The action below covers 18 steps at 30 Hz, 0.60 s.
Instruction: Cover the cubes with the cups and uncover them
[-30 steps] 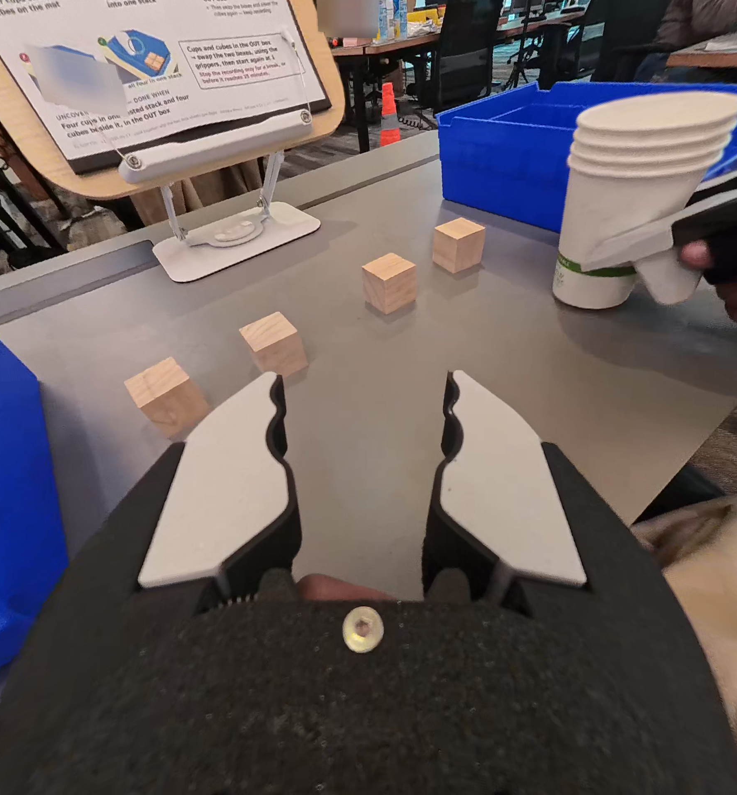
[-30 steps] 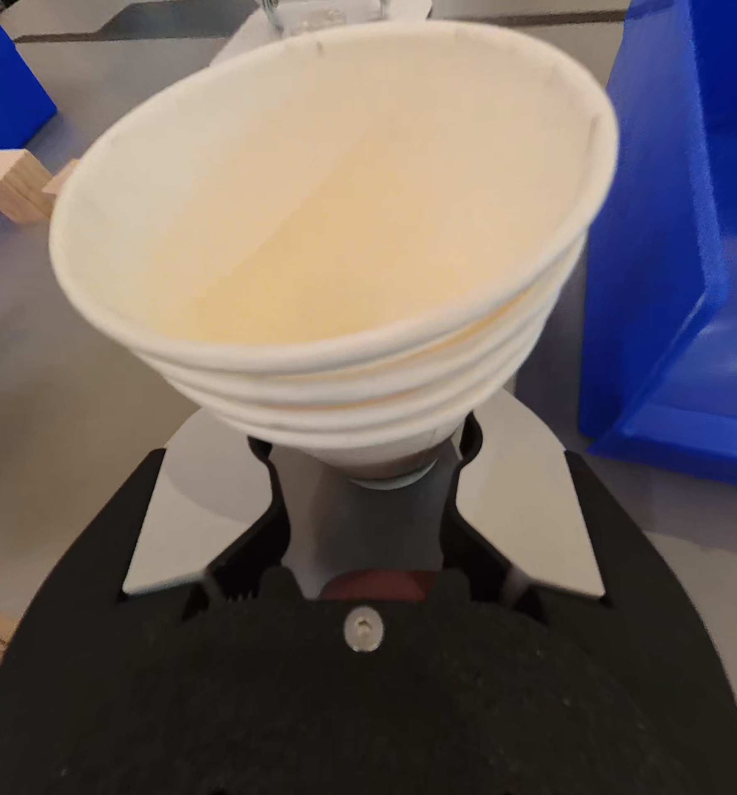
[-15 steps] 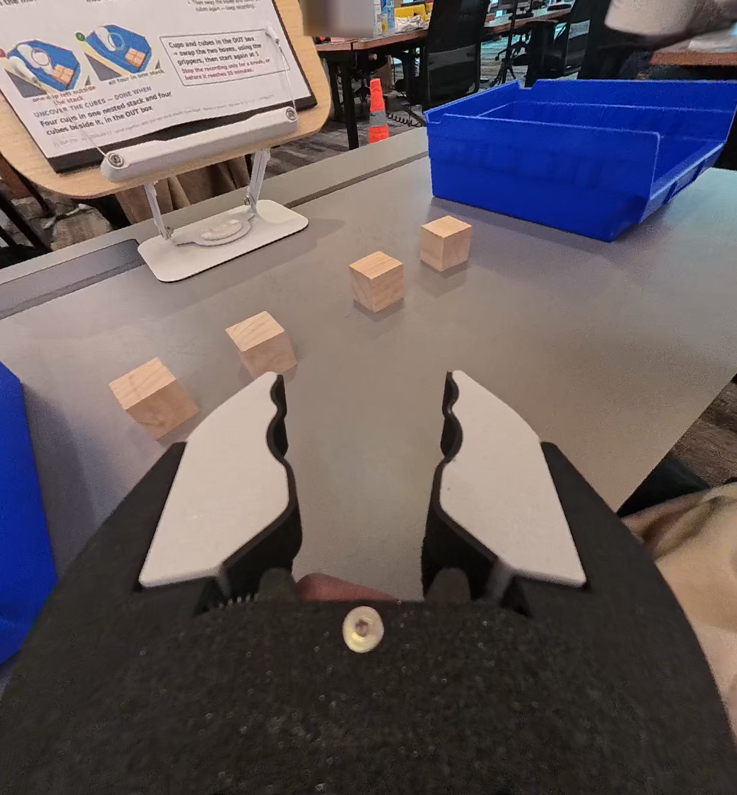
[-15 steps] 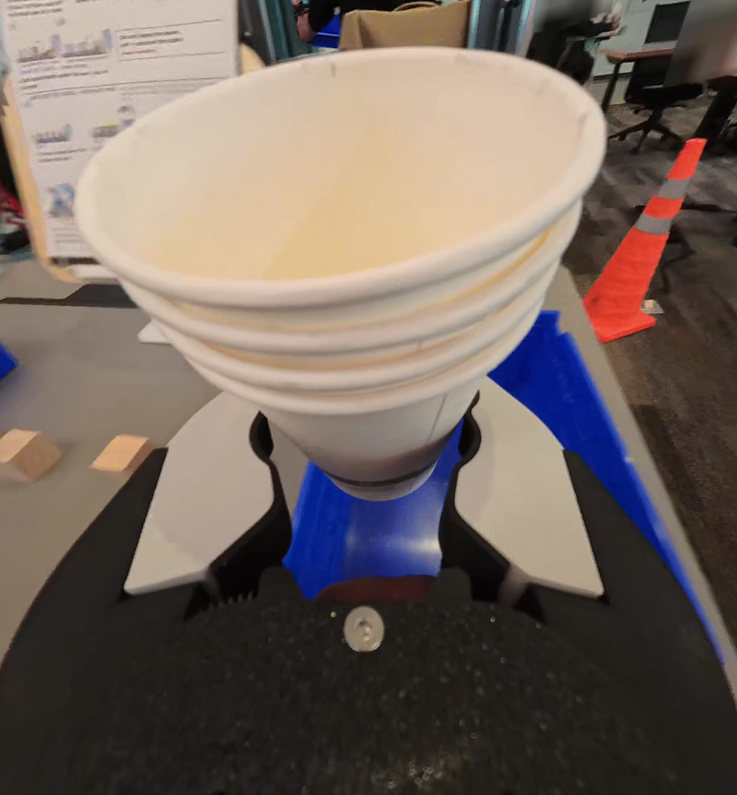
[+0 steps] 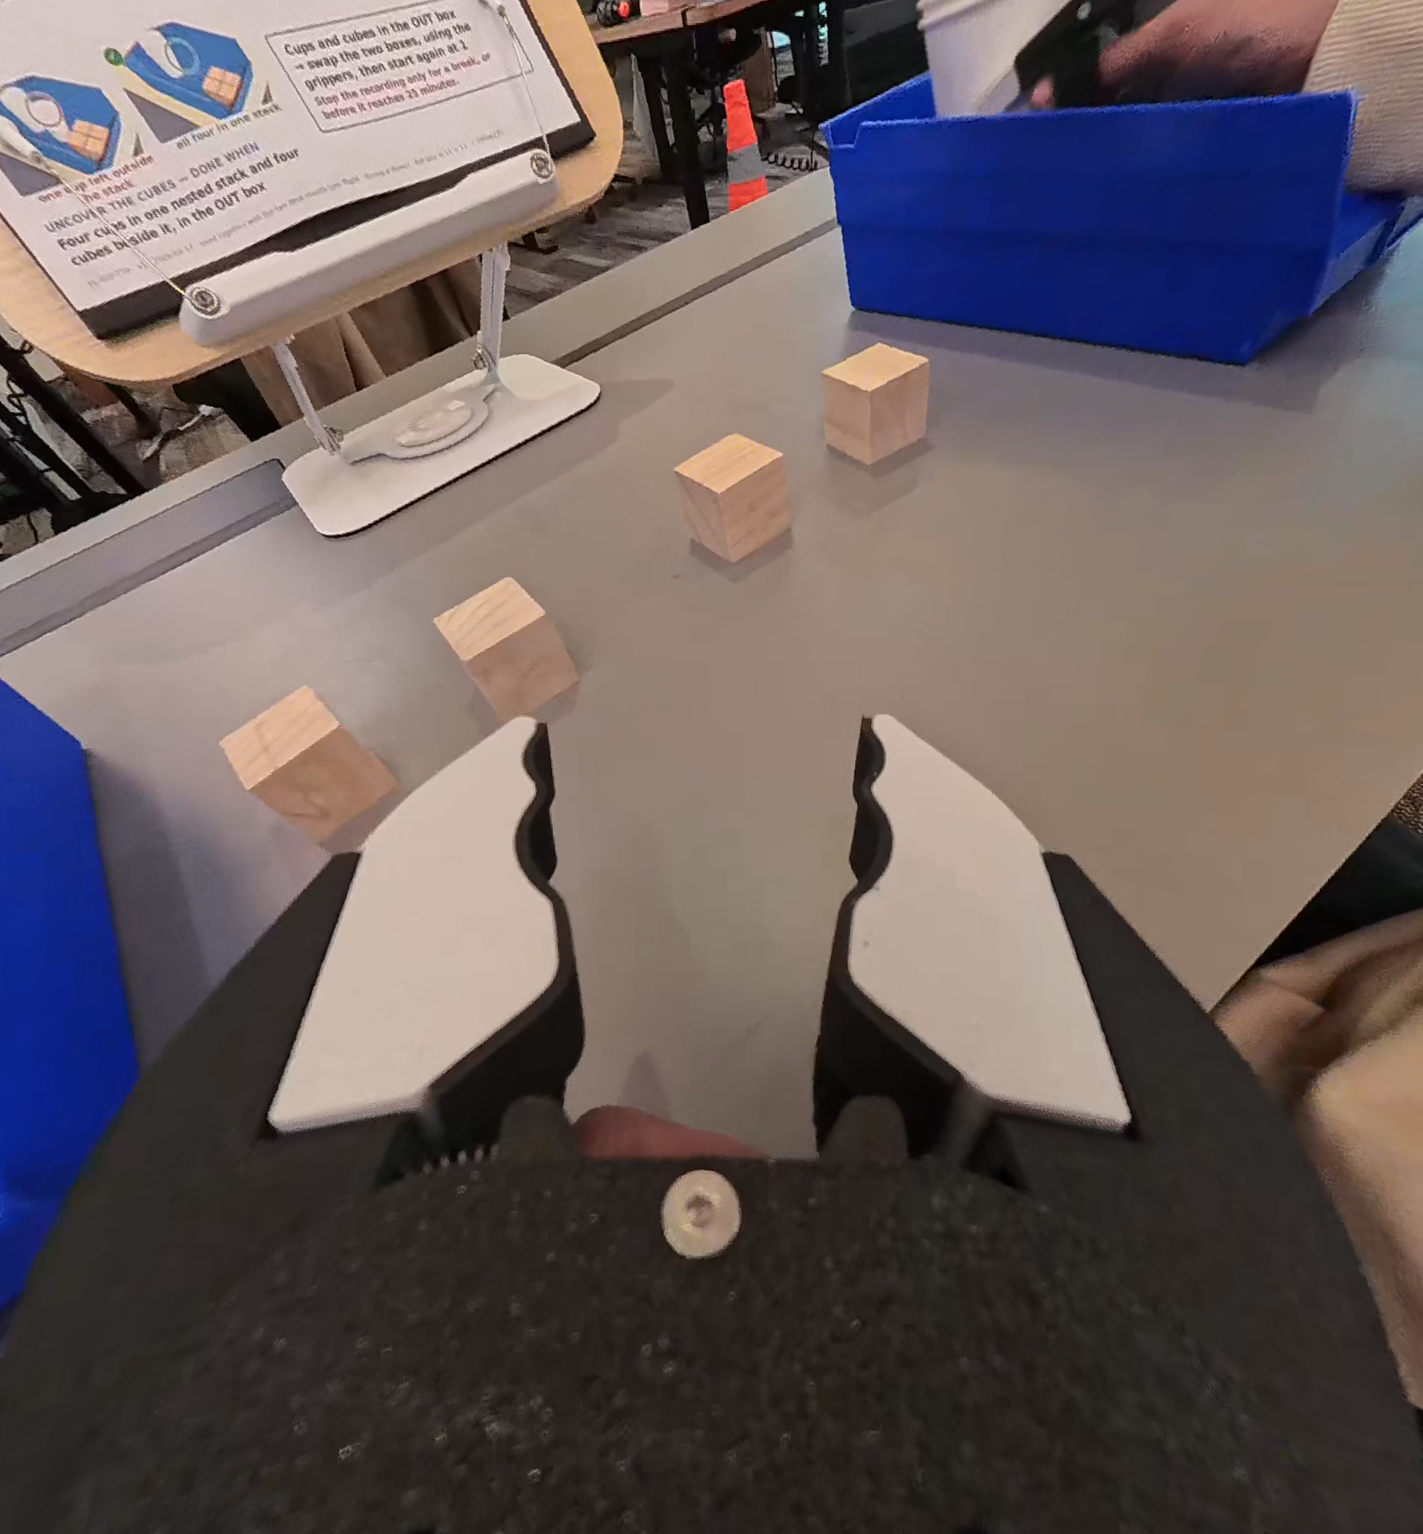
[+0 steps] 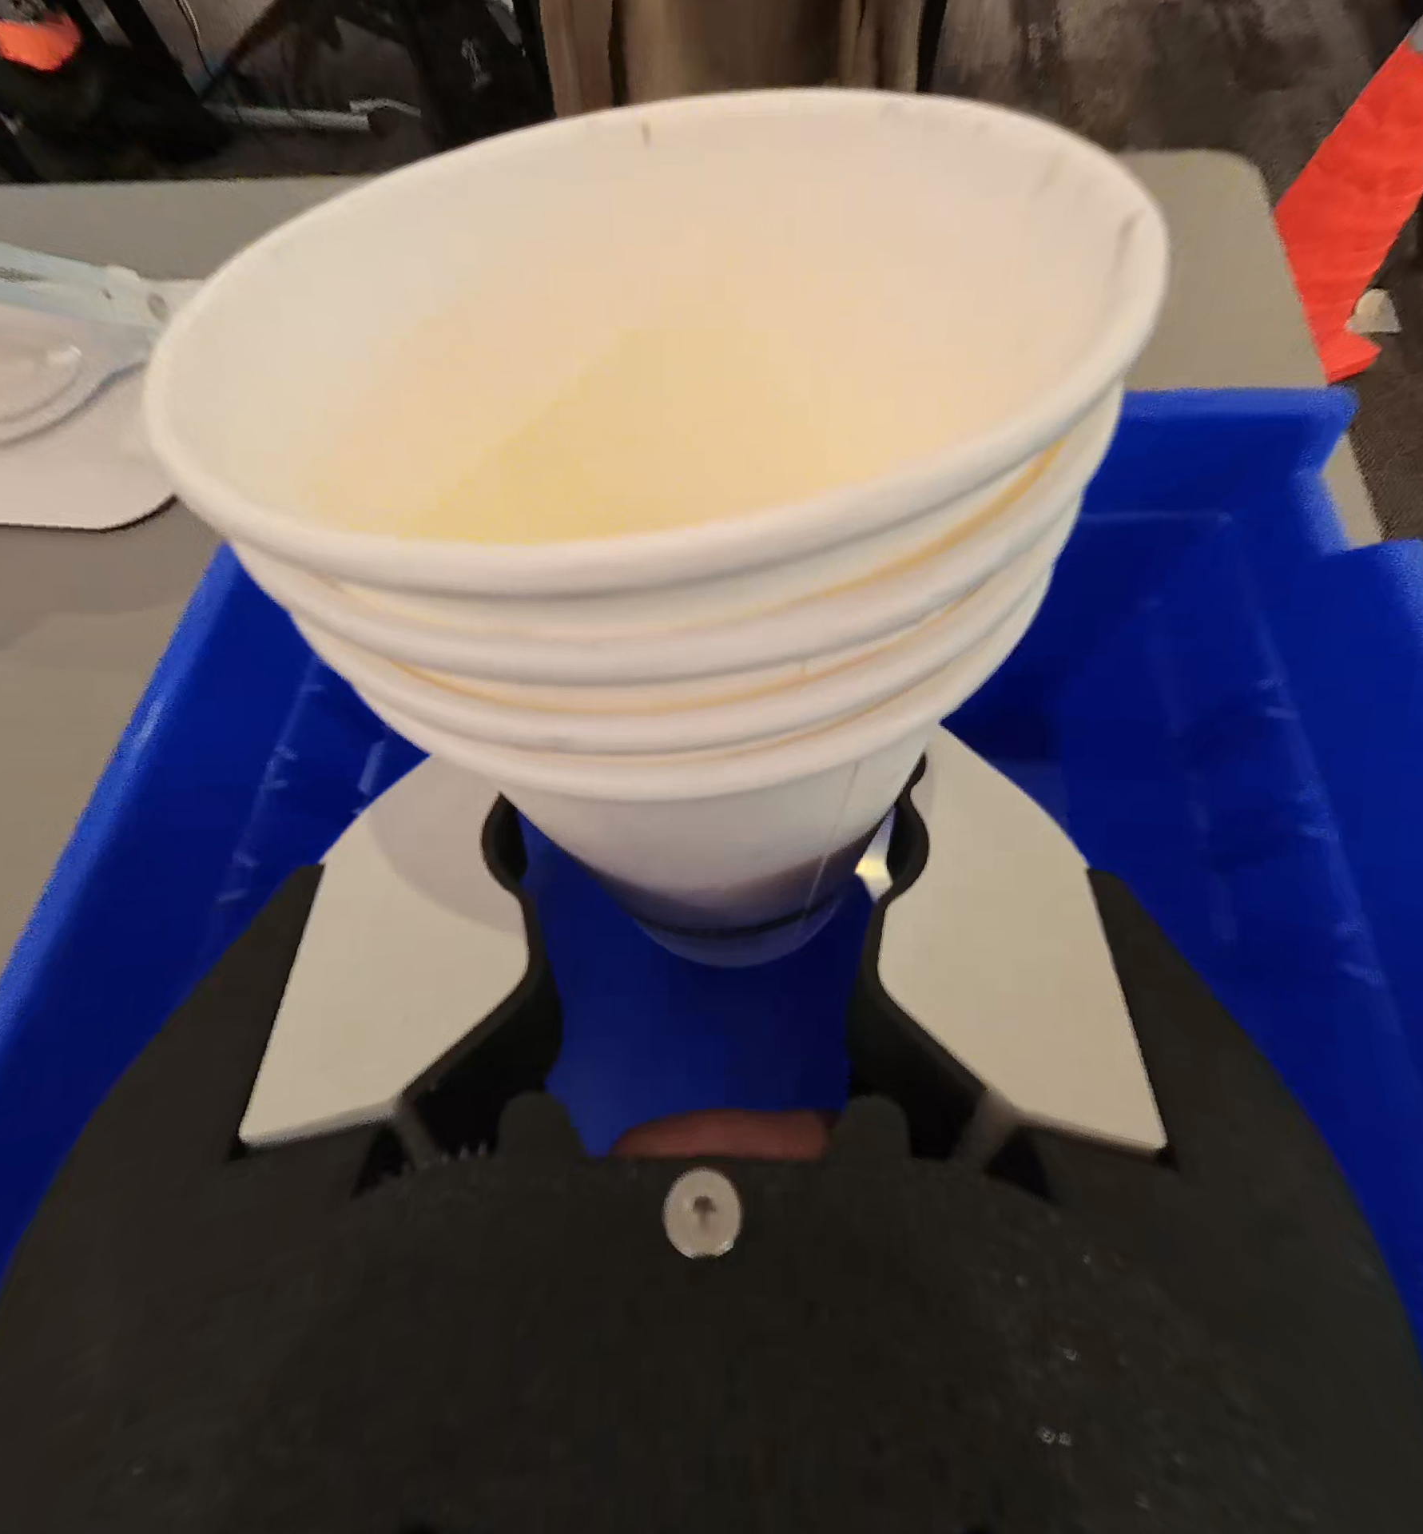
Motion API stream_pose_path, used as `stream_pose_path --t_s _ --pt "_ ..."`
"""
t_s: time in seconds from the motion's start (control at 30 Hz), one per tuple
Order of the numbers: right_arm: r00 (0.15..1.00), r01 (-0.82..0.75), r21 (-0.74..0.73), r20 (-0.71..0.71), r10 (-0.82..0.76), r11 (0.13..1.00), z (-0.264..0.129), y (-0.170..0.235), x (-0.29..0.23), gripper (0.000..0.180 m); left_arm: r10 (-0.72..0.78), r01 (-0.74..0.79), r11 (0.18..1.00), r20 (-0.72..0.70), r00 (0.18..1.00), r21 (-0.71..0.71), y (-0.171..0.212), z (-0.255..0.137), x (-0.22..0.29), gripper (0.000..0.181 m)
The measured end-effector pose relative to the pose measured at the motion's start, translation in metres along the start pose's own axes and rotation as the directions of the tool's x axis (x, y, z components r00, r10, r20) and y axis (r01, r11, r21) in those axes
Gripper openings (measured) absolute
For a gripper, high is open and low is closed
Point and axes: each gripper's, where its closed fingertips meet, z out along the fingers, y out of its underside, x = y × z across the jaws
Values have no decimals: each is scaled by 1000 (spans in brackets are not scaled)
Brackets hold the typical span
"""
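Several wooden cubes stand bare in a slanting row on the grey table (image 5: 1023,664): one nearest left (image 5: 305,759), then (image 5: 504,643), (image 5: 733,494) and the farthest (image 5: 875,400). My left gripper (image 5: 699,730) is open and empty, low over the table just in front of the row. My right gripper (image 6: 708,809) is shut on a nested stack of white paper cups (image 6: 650,432), mouth up, held over the inside of the blue bin (image 6: 1239,747). The stack (image 5: 973,58) and the right gripper also show at the top of the left wrist view, above that bin (image 5: 1090,216).
A second blue bin (image 5: 19,955) stands at the left edge. A clipboard stand with an instruction sheet (image 5: 293,141) and its white base (image 5: 442,440) sit at the table's back. An orange cone (image 6: 1380,191) stands on the floor beyond. A person's sleeve (image 5: 1372,1104) is at right.
My right gripper lifted the cup stack off the table beside the cubes and carried it up and over into the blue bin. The left gripper stayed open, nearly still.
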Motion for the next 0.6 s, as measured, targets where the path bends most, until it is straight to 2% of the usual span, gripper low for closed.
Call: stream_pose_path --t_s 0.23,0.37,0.43,0.53,0.6 --pt "1000 -14 -41 -2 13 999 12 16 5 88 22 -22 1000 -4 1000 -1 0 1 3 69" --pt "1000 -15 -117 -10 14 993 12 31 7 85 18 -18 1000 -14 1000 -8 1 2 5 69" --pt "1000 -19 -131 -2 18 991 8 36 6 95 19 -19 1000 -16 1000 -7 1 1 6 69" --pt "999 -32 -120 4 32 992 -14 37 1 97 22 -22 1000 -10 1000 -5 0 0 5 69" --pt "999 -42 -39 29 43 998 -47 28 -9 96 8 -8 1000 -7 1000 -7 0 -1 2 69"
